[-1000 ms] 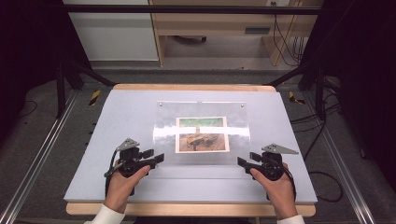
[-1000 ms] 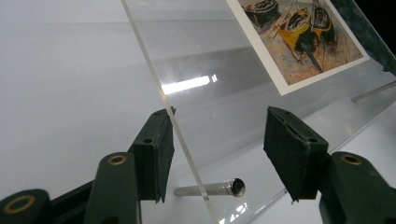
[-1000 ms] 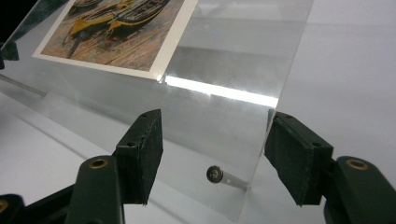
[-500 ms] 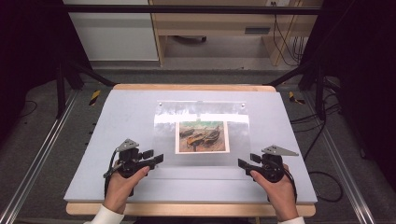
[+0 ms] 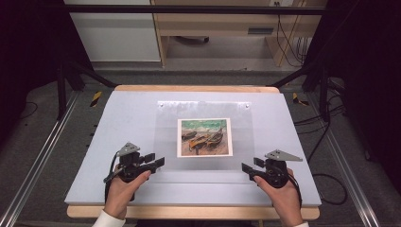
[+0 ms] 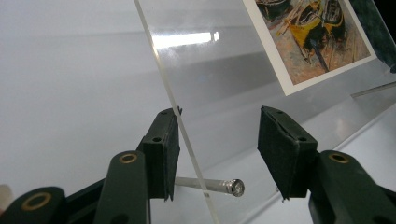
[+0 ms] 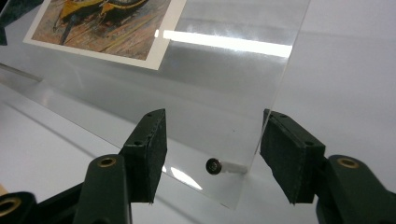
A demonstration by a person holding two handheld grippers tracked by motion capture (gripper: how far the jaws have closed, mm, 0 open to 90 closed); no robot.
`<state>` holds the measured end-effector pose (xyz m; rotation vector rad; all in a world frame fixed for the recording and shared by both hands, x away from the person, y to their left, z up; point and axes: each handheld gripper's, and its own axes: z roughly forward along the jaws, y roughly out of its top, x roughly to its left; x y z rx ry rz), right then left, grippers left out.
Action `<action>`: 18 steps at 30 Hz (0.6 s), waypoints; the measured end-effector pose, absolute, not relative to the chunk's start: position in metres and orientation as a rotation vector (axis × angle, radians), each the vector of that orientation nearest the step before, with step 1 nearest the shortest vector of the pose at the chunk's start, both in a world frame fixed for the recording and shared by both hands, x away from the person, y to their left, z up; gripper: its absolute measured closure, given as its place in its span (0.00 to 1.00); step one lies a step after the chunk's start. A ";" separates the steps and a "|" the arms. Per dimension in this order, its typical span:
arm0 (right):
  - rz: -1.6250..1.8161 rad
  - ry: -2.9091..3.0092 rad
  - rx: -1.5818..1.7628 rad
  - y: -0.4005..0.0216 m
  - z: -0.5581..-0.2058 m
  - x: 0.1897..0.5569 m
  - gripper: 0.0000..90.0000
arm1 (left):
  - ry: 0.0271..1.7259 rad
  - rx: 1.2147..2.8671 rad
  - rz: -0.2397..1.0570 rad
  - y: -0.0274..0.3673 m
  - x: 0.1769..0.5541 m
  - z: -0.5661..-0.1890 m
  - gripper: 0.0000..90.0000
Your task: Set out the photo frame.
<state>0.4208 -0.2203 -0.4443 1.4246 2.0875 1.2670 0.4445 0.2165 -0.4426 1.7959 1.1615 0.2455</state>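
Between my left gripper's (image 6: 215, 144) jaws, which stand apart, runs the near left edge of a clear acrylic frame (image 6: 224, 74), with a small metal standoff screw (image 6: 236, 187) at its corner just below. My right gripper (image 7: 212, 144) is likewise spread, straddling the near right corner of the same sheet, where a 2nd standoff screw (image 7: 214, 165) shows through the plastic. Neither gripper has hold of anything.

From the high view, my left gripper (image 5: 158, 162) and right gripper (image 5: 246, 168) sit at the 2 near corners of the frame (image 5: 203, 111), which lies around the middle of the pale tabletop (image 5: 118, 123). A print of boats (image 5: 204, 137) is sandwiched in it, roughly centred.

I judge the frame stiff and light, but glossy, so slippery between flat pads, and easy to scratch or crack if squeezed hard. It seems raised slightly on its standoffs, which leaves room under the rim. The best hold looks to be the bare margins near the corners, both sides at once, well clear of the print, closing gently and keeping it level.
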 end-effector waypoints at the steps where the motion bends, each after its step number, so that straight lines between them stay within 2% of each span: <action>1: 1.262 2.086 1.431 -0.220 -0.444 0.420 0.47 | 1.162 1.795 0.247 0.216 0.444 -0.443 0.54; 18: 1.242 2.087 1.412 -0.221 -0.445 0.410 0.53 | 1.163 1.786 0.272 0.217 0.434 -0.443 0.59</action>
